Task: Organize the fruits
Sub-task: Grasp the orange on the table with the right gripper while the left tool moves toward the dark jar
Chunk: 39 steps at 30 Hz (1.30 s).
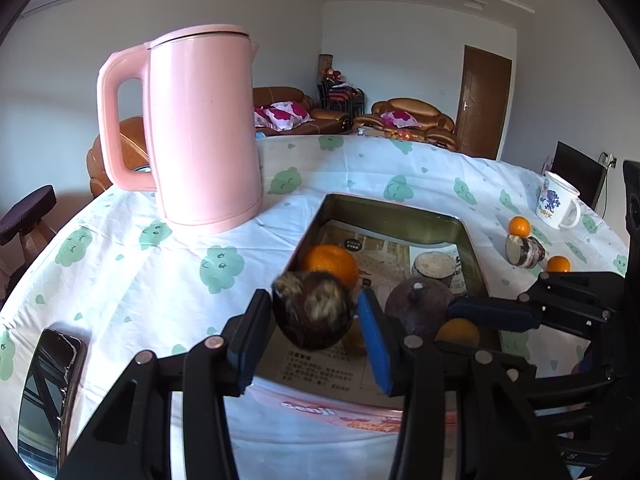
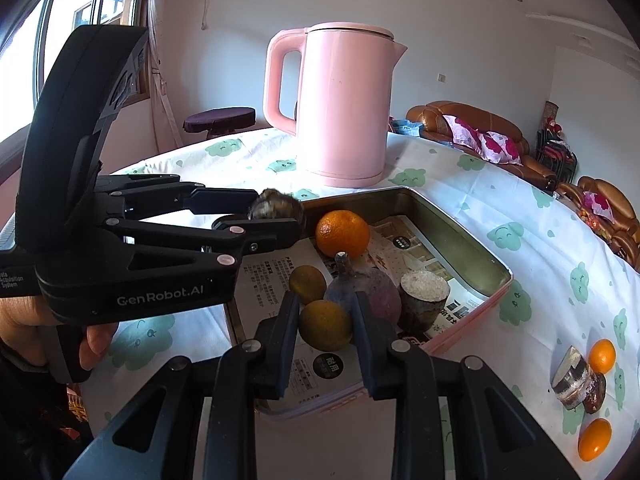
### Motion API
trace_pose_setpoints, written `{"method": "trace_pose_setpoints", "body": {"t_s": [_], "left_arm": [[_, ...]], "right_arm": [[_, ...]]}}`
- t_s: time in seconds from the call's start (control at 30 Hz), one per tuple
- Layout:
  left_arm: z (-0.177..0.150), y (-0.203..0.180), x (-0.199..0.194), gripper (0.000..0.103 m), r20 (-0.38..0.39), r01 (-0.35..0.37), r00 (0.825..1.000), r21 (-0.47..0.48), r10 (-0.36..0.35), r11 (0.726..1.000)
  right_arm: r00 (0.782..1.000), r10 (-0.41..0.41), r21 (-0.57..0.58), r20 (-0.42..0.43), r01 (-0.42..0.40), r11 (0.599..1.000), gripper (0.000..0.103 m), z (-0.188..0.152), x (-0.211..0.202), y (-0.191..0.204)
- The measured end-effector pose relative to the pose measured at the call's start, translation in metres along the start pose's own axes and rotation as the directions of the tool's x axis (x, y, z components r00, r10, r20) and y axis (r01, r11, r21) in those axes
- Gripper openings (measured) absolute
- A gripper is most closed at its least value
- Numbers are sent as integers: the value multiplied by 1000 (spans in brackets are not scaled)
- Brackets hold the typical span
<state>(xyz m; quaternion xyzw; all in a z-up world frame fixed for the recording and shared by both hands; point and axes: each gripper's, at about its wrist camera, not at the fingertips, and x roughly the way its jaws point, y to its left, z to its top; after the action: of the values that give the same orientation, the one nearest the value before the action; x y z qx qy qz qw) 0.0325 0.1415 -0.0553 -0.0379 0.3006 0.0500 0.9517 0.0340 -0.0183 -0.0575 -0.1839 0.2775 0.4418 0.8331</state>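
dark brown fruit (image 1: 314, 312), tufted, perhaps scaly, above the tin (image 1: 394, 210).

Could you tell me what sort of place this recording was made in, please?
Most likely a home living room: brown sofas with floral cushions, a clothed table and a pink kettle.

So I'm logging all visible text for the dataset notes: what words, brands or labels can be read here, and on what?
"GenRobot.AI": side of the left gripper.
Small white print at that gripper's rear: too small to read.
Printed paper lining the tin: Chinese print, too blurred to read.
Pink tin wall lettering: blurred.
White mug: cartoon and letters, not legible.
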Motion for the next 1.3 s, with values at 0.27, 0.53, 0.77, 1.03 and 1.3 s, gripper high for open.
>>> {"method": "trace_pose_setpoints", "body": {"t_s": [0.27,0.53,0.77,1.03,1.3], "left_arm": [[4,-1,-13,67,55,-9,998,-23,10,1000],[28,-39,-32,81,121,40,992,24,-43,999],[42,-109,-14,84,55,180,981,108,-186,978],[42,-178,17,87,-36,215,977,218,-212,952],[40,-200,41,87,-81,196,980,245,-182,949]], "right_arm": [[999,-44,3,21,44,999,35,-2,-10,-3],[976,-207,106,63,200,974,44,-14,-58,-64],[914,-405,281,-34,397,874,46,-53,-87,-147],[905,-393,353,-165,426,833,46,-84,-87,-189],[934,-298,408,-198,355,841,46,-92,-77,-201]]}}
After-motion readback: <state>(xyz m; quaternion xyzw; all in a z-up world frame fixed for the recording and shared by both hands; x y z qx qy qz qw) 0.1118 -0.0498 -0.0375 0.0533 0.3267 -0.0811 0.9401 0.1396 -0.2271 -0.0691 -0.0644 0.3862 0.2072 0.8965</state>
